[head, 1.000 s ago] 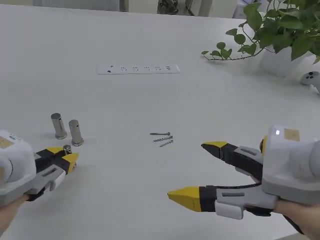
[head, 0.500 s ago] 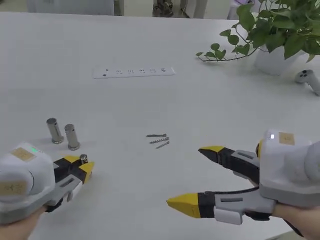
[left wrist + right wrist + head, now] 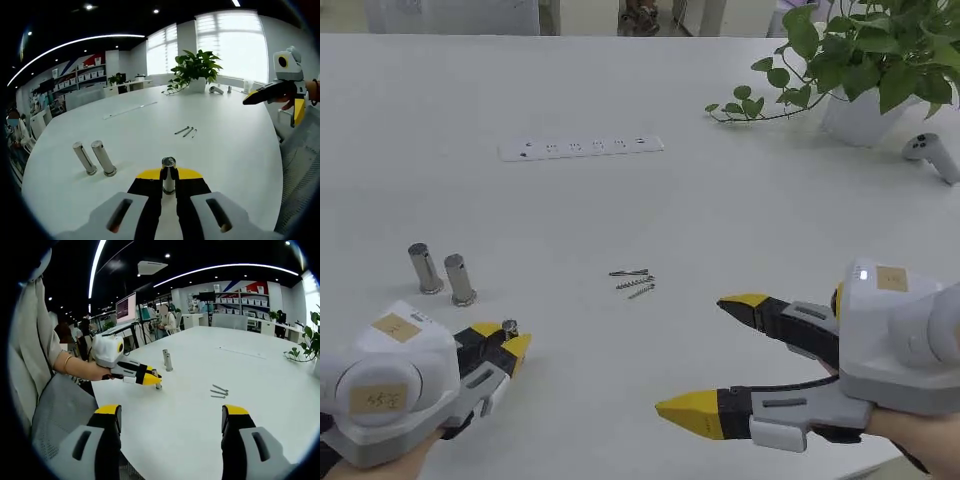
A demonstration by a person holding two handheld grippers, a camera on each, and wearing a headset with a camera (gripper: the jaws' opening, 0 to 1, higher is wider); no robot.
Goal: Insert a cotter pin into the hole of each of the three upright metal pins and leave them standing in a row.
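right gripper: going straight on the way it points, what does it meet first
Probably the metal pin held by the left gripper, almost dead ahead; the cotter pins lie off the line. Depth is unclear.

Two pins [image 3: 459,280] upright, third pin [image 3: 168,174] in left tool [image 3: 508,345] — cotter pins [image 3: 633,282] loose

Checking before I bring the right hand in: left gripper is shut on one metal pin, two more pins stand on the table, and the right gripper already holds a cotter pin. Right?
Not quite. The right gripper is open and empty, as the right gripper view shows; all three cotter pins lie on the table. The rest holds.
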